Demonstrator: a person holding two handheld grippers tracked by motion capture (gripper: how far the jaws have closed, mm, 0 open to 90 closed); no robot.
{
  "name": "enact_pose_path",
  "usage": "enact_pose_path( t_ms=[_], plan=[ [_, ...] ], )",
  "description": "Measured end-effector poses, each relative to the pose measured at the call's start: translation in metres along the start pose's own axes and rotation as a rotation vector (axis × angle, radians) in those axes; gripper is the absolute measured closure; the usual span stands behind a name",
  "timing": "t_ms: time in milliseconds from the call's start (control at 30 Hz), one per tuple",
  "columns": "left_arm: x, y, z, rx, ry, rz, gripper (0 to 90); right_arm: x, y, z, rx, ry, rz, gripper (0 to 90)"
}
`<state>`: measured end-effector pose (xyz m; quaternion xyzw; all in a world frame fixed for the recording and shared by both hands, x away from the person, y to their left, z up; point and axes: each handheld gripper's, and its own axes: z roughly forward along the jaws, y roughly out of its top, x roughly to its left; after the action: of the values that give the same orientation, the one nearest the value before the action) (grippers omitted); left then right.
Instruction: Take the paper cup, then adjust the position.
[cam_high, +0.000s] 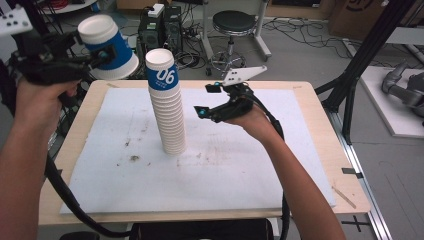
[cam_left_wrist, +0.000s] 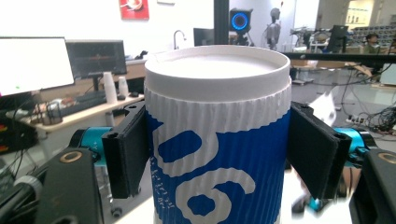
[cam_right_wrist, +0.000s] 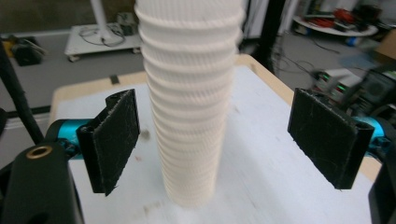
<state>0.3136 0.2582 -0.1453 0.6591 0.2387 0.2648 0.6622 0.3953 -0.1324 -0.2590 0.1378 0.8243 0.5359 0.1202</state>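
Holding one cup (cam_high: 107, 47) clamped in my left gripper (cam_high: 95, 59), far left of the stack (cam_high: 167, 107); my right gripper (cam_high: 209, 100), jaws apart, waits beside it.

Grey floor (cam_high: 310, 55), black stool (cam_high: 233, 22), cables (cam_high: 300, 30).

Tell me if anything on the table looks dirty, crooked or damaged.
The white mat carries brown smudges and crumbs near the foot of the cup stack, mostly to its left. The stack stands upright, perhaps leaning slightly. The cup in the left tongs looks undamaged.
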Motion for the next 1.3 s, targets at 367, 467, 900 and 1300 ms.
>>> enact_pose_path(
  t_ms=[367, 467, 900, 1300],
  plan=[
    [0.005, -0.103, -0.031, 0.033, -0.019, -0.061, 27.6, -0.011, -0.054, -0.063, -0.003, -0.146, 0.085, 17.1],
    [0.001, -0.122, -0.033, 0.053, -0.027, -0.057, 27.6, -0.012, -0.07, -0.077, -0.006, -0.188, 0.103, 17.0],
    [-0.024, -0.186, -0.021, 0.15, -0.049, -0.066, 27.6, -0.003, -0.144, -0.093, 0.02, -0.254, 0.185, 17.0],
    [-0.06, -0.197, 0.002, 0.164, -0.144, -0.074, 27.6, 0.008, -0.149, -0.093, -0.004, -0.231, 0.185, 17.0]
  ],
)
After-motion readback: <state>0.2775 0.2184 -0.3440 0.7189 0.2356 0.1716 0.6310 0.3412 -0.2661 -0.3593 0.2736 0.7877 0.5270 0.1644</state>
